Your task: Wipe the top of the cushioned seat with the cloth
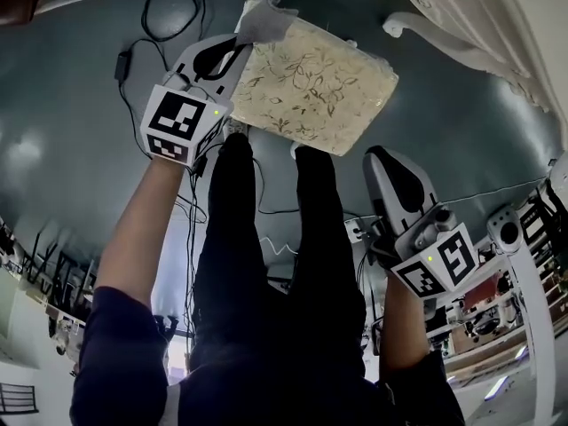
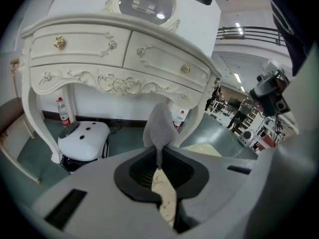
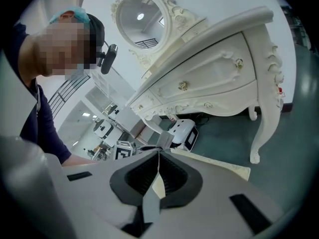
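Note:
The cushioned seat (image 1: pixel 311 87), cream with a leaf pattern, stands on the grey floor in front of my legs. My left gripper (image 1: pixel 240 41) hovers at the seat's near-left corner, shut on a grey cloth (image 1: pixel 266 20) that sticks out past its tips over the seat's edge. In the left gripper view the cloth (image 2: pixel 159 126) rises from the shut left gripper (image 2: pixel 158 156), with the seat (image 2: pixel 205 150) behind it. My right gripper (image 1: pixel 383 160) hangs to the right of the seat, near me, apart from it. In its own view the right gripper (image 3: pixel 158 159) is shut with nothing in it.
A white carved dressing table (image 2: pixel 114 49) with a mirror stands just beyond the seat, its leg (image 1: pixel 444 38) close to the seat's far right. A white round appliance (image 2: pixel 82 136) and a bottle (image 2: pixel 63 114) sit under it. Cables (image 1: pixel 169 11) lie on the floor at left.

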